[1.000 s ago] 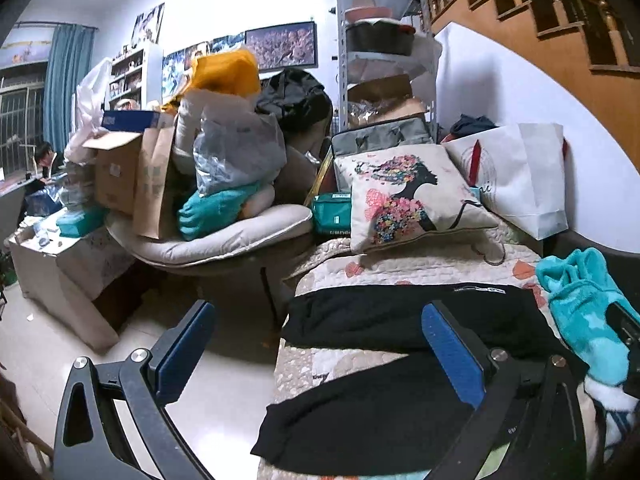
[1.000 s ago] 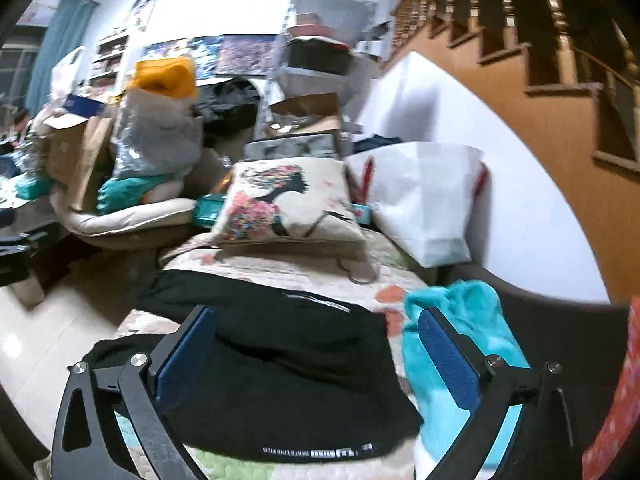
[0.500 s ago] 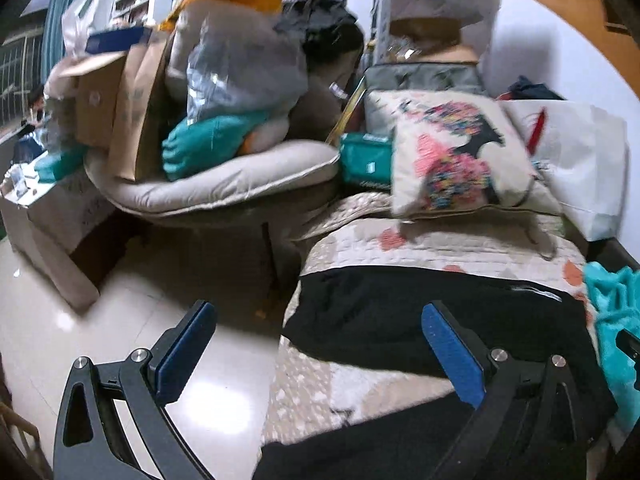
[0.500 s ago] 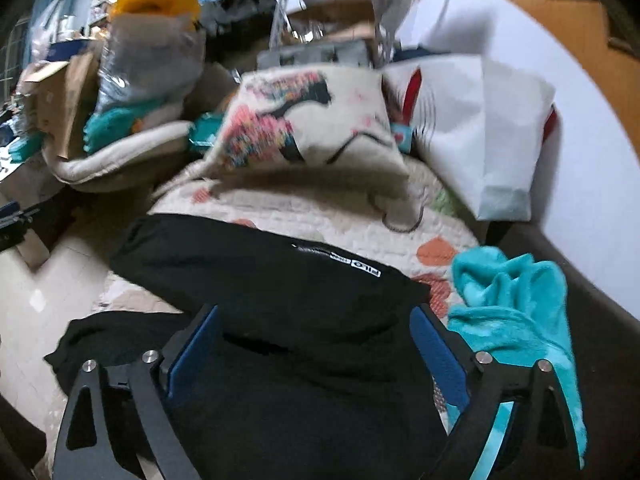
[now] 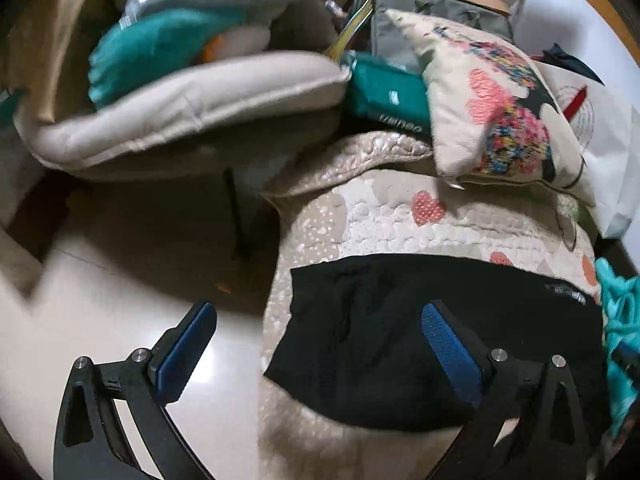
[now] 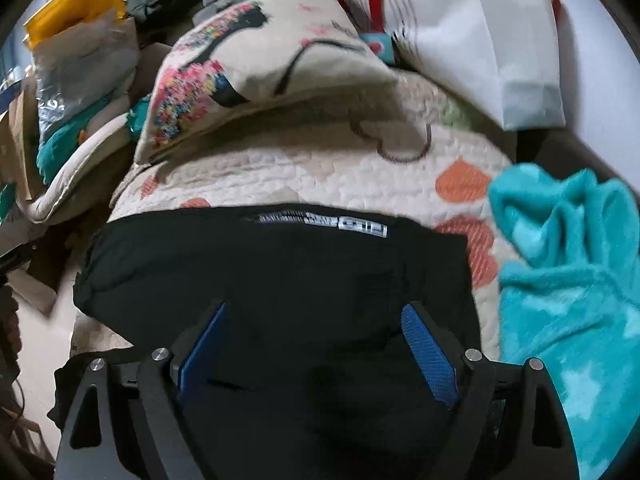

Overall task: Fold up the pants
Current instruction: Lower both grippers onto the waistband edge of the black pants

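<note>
one quilted cover (image 5: 400, 216) w/ heart patches over the bed/sofa surface, cream. one pair black pants (image 6: 280, 272) lying flat across it, a white printed label (image 6: 362, 229) near the far edge; folds & seams hard to read in the black, and the near part is cut off behind the claws. one teal fleece item (image 6: 568, 264) just right of the pants, cut off at the frame edge. one floral cushion (image 5: 496, 100) at the far end, one white bag (image 6: 492, 40) beside it. 2 claws: left claw (image 5: 320, 344) wide, nothing between its blue pads, one finger over floor, other over the pants' left end; right claw (image 6: 316, 344) also wide but has just been narrowing a bit, over the pants, pads not pressing cloth. background clutter blurred.
</note>
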`<state>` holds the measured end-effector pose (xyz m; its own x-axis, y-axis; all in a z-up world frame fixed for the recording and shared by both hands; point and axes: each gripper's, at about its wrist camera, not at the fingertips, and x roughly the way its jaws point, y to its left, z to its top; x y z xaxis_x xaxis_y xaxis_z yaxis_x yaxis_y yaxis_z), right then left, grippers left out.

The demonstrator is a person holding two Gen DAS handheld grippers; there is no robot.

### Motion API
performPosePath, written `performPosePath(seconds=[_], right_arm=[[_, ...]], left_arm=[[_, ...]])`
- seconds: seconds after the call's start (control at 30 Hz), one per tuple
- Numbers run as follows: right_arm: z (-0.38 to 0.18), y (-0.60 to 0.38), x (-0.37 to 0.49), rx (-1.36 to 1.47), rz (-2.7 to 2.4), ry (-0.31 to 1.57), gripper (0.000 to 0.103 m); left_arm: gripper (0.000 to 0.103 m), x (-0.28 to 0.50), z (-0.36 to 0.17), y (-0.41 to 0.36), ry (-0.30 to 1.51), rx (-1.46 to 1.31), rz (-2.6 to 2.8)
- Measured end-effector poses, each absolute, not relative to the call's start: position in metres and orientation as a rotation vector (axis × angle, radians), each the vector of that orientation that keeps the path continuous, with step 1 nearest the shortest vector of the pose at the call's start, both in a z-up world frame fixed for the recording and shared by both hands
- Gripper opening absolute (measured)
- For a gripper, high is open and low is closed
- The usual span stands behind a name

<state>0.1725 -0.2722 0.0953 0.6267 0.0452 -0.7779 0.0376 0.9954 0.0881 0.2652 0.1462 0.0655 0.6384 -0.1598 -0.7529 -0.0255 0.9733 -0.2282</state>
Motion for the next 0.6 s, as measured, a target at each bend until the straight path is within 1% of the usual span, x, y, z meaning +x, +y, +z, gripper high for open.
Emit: performPosePath(seconds=[0.1,0.2,0.37,0.43,0.6], right_arm=[[0.088,-0.268,0.178,0.104,0.027,0.908,0.090],[0.086,-0.261,0.185,0.091,0.055,0.911,0.090],[0.094,-0.252,0.219,-0.005,0.090,0.901,0.090],[0.097,-0.249,0.246,-0.032,0.107,0.916,0.090],[0.094,-0.241,0.295,-0.009,0.168,0.960,0.090]], left_arm=[[0.103,0.284,0.055,0.151,0.885,-0.286,-0.105],[0.103,0.300,0.055,0.149,0.859,-0.299,-0.151],[0.103,0.316,0.057,0.131,0.823,-0.211,-0.200],[0.103,0.320,0.054,0.123,0.821,-0.163,-0.214],[0.103,0.327,0.046,0.113,0.820,-0.124,-0.252]])
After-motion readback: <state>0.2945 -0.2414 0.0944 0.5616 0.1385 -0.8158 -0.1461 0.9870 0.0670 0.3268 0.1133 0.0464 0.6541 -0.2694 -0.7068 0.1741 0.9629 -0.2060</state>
